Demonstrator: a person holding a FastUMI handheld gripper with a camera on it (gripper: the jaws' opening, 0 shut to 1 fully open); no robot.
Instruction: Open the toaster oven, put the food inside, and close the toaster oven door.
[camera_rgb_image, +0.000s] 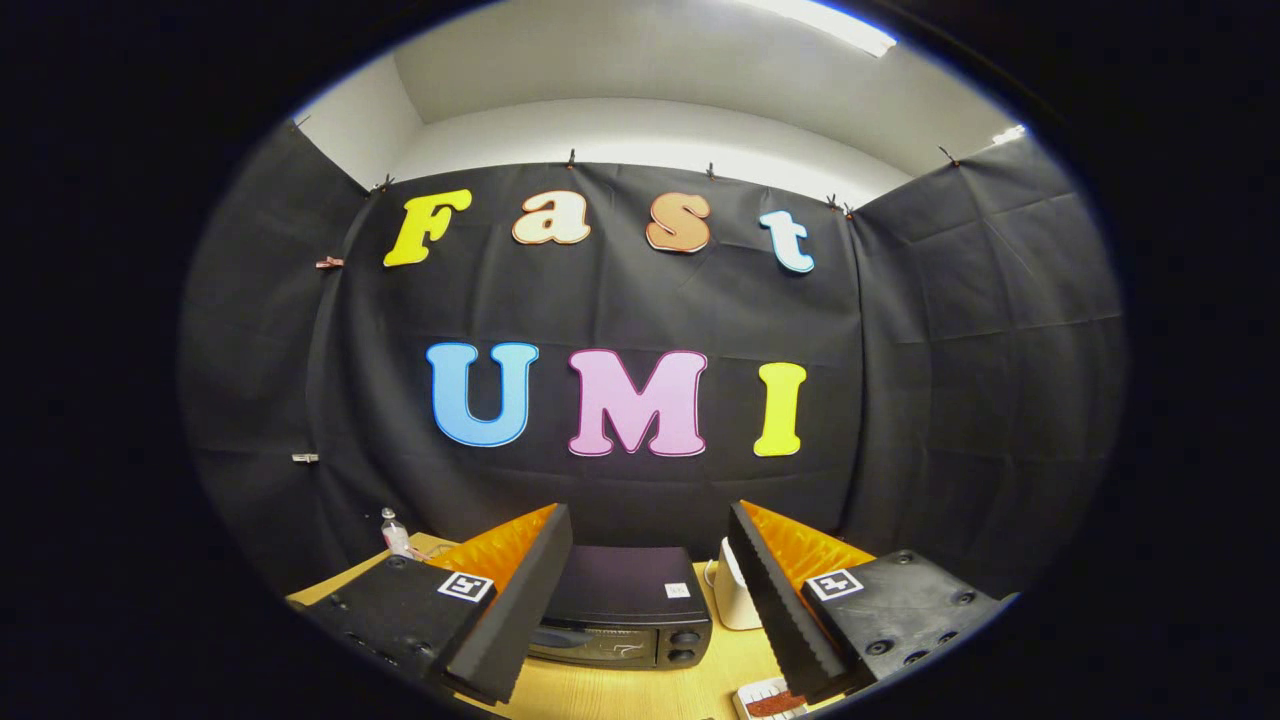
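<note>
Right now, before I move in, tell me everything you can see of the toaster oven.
The toaster oven is a small dark box with a flat, matte top bearing a small white sticker. Its front shows a glass door, apparently shut, and two round knobs stacked beside it. It stands upright on the wooden table, beyond and between the open fingers of the gripper, which do not touch it.

A light wooden table (620, 690) carries a small clear plastic bottle (395, 532) at its far left corner and a white rounded appliance (735, 600), with black cloth (960, 380) hung behind.
</note>
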